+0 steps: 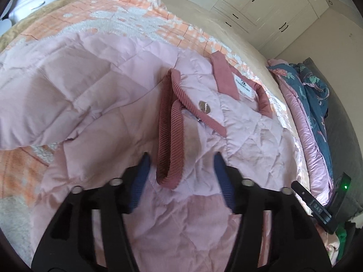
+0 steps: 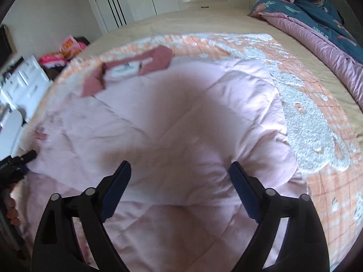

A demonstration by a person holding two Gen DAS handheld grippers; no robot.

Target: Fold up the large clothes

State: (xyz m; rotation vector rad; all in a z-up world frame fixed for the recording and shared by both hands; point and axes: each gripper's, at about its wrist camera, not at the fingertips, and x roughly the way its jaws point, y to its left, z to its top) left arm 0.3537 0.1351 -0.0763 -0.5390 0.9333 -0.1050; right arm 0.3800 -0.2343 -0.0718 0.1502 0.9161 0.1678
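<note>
On a bed (image 2: pixel 181 20) in a bedroom, a pink quilted jacket (image 1: pixel 95 104) lies spread over an orange-and-white blanket (image 1: pixel 127 15), filling the centre of both wrist views.

In the left wrist view, the left gripper (image 1: pixel 181 158) hovers at lower centre with its blue-padded fingers (image 1: pixel 139 181) spread wide and holding nothing. Between them runs a ribbed, dusty-rose cuff (image 1: pixel 166 140), which loops up toward the middle of the frame. Just right of it sits a round metal button (image 1: pixel 204 107), and above that the rose collar (image 1: pixel 224 77) with a white label (image 1: pixel 244 85). At the right edge of the frame, a blue floral duvet (image 1: pixel 313 90) with a pink lining is heaped along the bed, and white wardrobes (image 1: pixel 261 2) fill the upper right.

In the right wrist view, the right gripper (image 2: pixel 180 167) is likewise wide open and empty at lower centre, its fingers (image 2: pixel 115 190) over a folded, puffy part of the jacket. The collar and label appear blurred at upper left. The left gripper's black tip shows at the left edge. The duvet lies at upper right; a white dresser (image 2: pixel 25 83) stands at far left.
</note>
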